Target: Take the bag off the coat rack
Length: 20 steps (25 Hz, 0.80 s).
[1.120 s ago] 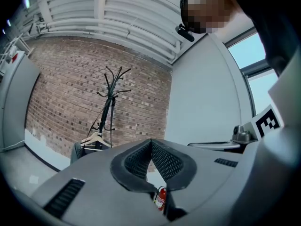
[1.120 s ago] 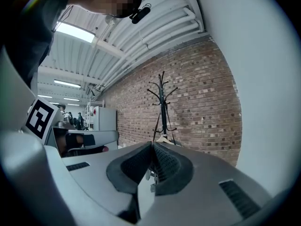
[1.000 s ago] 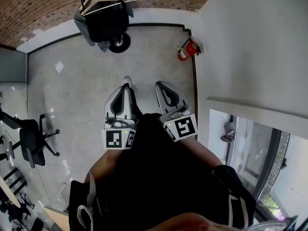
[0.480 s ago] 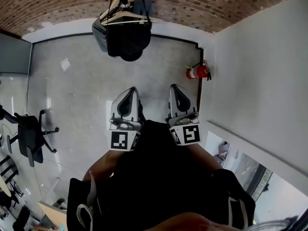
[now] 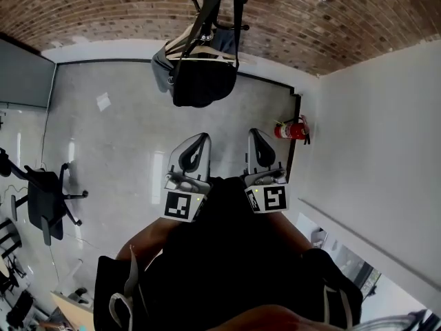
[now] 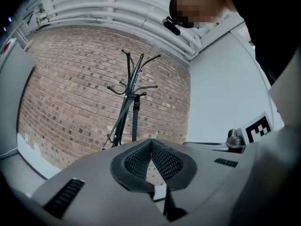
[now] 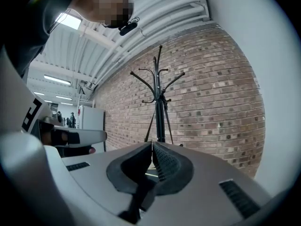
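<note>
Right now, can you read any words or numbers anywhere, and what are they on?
No words or numbers can be read.
Fire extinguisher: its label is too small to read.
Left cube and right cube: only black-and-white square patterns, no letters.

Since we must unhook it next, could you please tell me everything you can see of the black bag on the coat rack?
The bag is black and soft-looking, likely fabric, with a rounded bottom. It hangs from the coat rack by dark straps. A pale hanger and a grey garment on the same rack lie against it. It is well ahead of the left gripper and the right gripper; neither touches it, and their jaws are shut. The gripper views show only a strap.
</note>
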### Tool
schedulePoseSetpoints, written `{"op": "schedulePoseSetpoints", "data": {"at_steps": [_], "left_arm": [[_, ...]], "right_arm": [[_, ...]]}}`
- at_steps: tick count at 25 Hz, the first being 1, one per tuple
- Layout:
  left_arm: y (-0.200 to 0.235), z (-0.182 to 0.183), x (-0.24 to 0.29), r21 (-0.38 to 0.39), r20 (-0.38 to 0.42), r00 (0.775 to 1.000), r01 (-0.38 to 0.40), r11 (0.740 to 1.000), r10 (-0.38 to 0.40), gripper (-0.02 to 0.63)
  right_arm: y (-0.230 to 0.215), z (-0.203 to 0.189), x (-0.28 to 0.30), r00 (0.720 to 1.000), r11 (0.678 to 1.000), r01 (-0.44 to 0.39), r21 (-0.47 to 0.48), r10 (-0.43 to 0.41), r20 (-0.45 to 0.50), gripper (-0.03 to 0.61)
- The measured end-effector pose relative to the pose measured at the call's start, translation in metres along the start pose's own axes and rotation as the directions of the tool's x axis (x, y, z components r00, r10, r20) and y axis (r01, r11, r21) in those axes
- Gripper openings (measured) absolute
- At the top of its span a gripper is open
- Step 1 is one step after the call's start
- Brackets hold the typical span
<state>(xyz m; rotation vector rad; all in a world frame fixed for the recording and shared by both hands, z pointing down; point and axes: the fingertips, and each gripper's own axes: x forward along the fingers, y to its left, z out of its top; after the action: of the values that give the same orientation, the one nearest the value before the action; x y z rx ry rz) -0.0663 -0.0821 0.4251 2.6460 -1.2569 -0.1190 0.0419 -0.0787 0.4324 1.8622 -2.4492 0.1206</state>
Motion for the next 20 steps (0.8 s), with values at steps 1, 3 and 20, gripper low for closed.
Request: {"op": "schedulePoseSetpoints", "data": {"at_steps": [1,3,20], "left_arm": [[0.004,0.0,0.005,0.003,-0.002,1.0,0.005,1.0,-0.005,0.018],[0.01,-0.002,0.017,-0.006,-0.01,1.0,0.014,1.0,-0.014,0.018],[0.018,0.032,0.099,-0.014,0.064,0.997,-0.045,0.999,0.046,0.02]], "right_arm": [[-0.007,-0.005,0.004,1.0,1.0,0.022,0.008,-0.022,-0.011,0.021],[-0.023,-0.014,0.01,0.998,0.998,0.055,0.031,-0.054,-0.031,0.021],[-0.044,0.028,0.074,0.992,0.992,-0.122,0.014,0.121,0.046,0.021]]}}
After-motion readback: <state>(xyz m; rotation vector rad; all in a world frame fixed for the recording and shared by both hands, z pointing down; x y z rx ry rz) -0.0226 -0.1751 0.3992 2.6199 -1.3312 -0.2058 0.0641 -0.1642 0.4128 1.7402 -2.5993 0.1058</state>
